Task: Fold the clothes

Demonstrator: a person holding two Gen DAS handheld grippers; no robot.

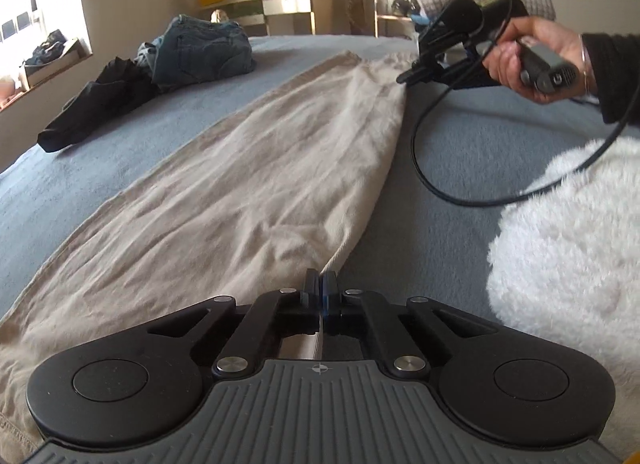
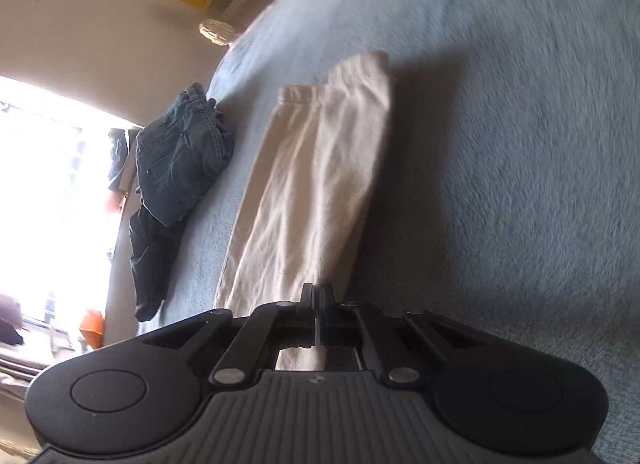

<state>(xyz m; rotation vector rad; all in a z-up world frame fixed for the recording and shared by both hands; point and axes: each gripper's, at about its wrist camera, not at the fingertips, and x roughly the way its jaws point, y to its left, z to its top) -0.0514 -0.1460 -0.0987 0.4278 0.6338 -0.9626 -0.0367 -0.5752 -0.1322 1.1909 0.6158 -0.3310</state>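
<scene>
While the left wrist view looks along a grey-blue bed cover (image 1: 460, 144), the beige trousers (image 1: 240, 184) run lengthwise away from the camera, their long axis slanting toward the far right. The cloth is soft, finely ribbed and creased, and its right edge is lifted into a taut ridge. At the near end the left gripper (image 1: 320, 284) has its fingers pressed together on that edge. At the far end the right gripper (image 1: 412, 74) pinches the same edge; a hand (image 1: 532, 60) with a dark sleeve grips its handle, level, and a black cable (image 1: 440, 184) loops below. Folded jeans (image 1: 200, 48) and a black garment (image 1: 100, 104) lie far left; a white fluffy blanket (image 1: 568, 244) lies at right.

From the right wrist view, blurred, the trousers (image 2: 312, 184) stretch away up the frame, hems farthest. The right gripper (image 2: 318, 292) is closed on their near edge. Jeans (image 2: 180, 160) lie left.
</scene>
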